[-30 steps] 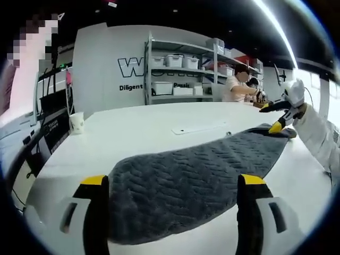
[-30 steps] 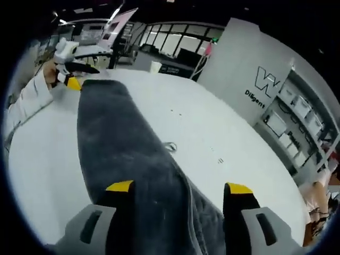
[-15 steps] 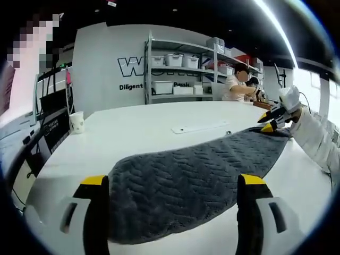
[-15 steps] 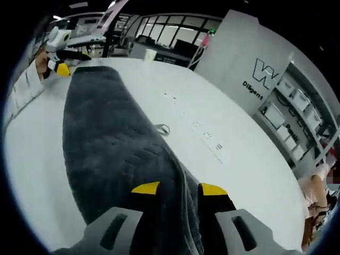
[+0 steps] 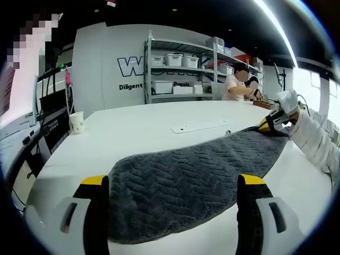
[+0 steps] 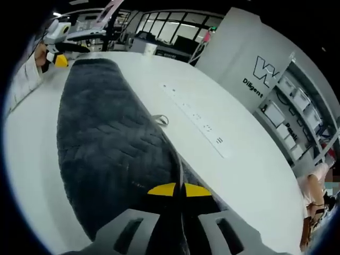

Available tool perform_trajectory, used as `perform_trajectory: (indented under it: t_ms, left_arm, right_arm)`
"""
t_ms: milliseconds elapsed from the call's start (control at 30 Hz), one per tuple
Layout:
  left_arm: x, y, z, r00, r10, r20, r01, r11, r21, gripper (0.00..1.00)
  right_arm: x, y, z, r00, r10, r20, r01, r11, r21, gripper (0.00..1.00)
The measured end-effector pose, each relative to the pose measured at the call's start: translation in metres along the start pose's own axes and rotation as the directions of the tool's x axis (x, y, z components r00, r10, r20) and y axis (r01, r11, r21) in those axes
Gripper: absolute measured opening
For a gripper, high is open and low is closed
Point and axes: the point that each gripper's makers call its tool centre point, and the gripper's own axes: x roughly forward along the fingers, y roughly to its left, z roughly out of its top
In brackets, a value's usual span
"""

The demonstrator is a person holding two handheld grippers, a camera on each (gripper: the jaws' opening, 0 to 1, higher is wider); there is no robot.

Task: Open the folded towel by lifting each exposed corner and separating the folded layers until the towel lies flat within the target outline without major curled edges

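Now the right gripper [image 6: 178,189] has been clamped shut on the dark grey quilted towel [image 5: 191,180]; the left gripper [image 5: 172,183] is held wide apart around its near end.

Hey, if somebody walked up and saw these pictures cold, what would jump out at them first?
The long dark grey towel stretched across the white table, running from between the open jaws of the left hand-held gripper to the far end. There the right hand-held gripper has its yellow-tipped jaws closed on the towel's edge. Behind, a grey wall with large lettering and shelves of white bins.
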Motion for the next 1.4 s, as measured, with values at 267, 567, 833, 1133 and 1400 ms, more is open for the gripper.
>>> perform_trajectory:
  t_ms: [267,567,833,1133,1400]
  left_arm:
    - [0.001,0.0,-0.001,1.0,-0.004,-0.002,0.004,1.0,-0.007,0.99]
    - [0.001,-0.003,-0.003,1.0,-0.011,-0.014,0.011,1.0,0.007,0.99]
    - [0.003,-0.005,-0.003,1.0,-0.017,-0.02,0.017,1.0,0.012,0.99]
    - [0.004,-0.005,-0.006,0.999,-0.014,-0.036,0.015,1.0,0.022,0.98]
    - [0.003,-0.007,-0.006,0.999,-0.017,-0.04,0.018,1.0,0.024,0.98]
  right_arm:
    - [-0.023,0.012,0.008,0.999,0.027,0.042,-0.026,0.999,-0.023,0.0]
    - [-0.048,0.033,0.007,0.994,0.075,0.078,-0.073,0.997,-0.023,0.0]
    - [-0.062,0.058,0.001,0.991,0.113,0.071,-0.108,0.992,-0.07,0.0]
    - [-0.08,0.086,-0.005,0.981,0.183,0.057,-0.176,0.978,-0.111,0.0]
    - [-0.083,0.11,-0.018,0.966,0.258,0.014,-0.253,0.956,-0.148,0.0]
